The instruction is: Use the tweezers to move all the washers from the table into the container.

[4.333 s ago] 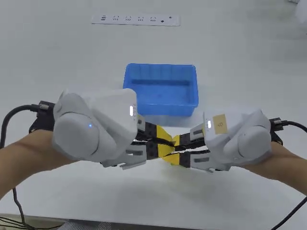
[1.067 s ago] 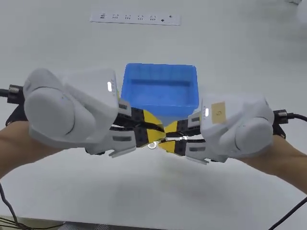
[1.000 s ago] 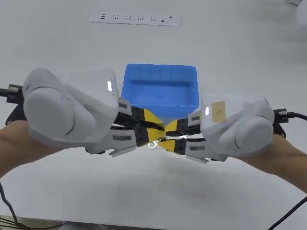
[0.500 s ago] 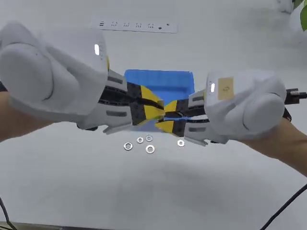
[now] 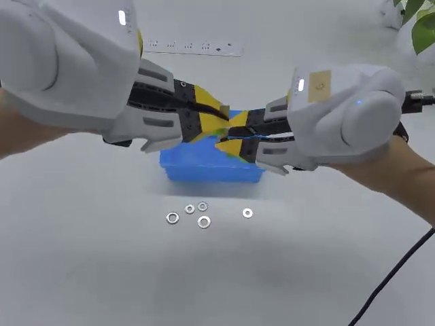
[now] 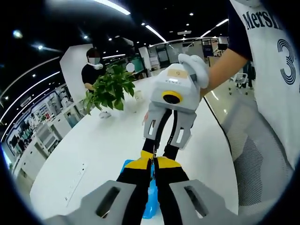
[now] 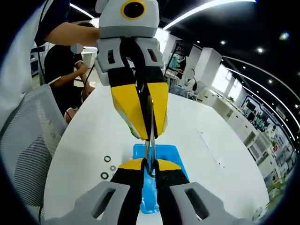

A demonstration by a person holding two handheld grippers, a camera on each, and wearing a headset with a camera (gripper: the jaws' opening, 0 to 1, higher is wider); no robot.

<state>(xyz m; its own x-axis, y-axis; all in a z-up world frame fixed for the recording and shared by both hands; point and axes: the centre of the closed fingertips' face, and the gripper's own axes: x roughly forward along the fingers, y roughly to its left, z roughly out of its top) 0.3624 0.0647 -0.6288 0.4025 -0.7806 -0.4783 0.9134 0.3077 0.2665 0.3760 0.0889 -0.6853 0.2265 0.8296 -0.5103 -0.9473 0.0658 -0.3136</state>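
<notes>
Washers (image 5: 204, 221) — five of them — lie on the white table (image 5: 102, 272), at 6 o'clock from the blue container (image 5: 211, 171). Above it the left gripper (image 5: 217, 122) and right gripper (image 5: 234, 136) meet tip to tip. The right jaws pinch the tweezers (image 7: 150, 136); the left jaws are pressed together — maybe on the tweezers' other end.
</notes>
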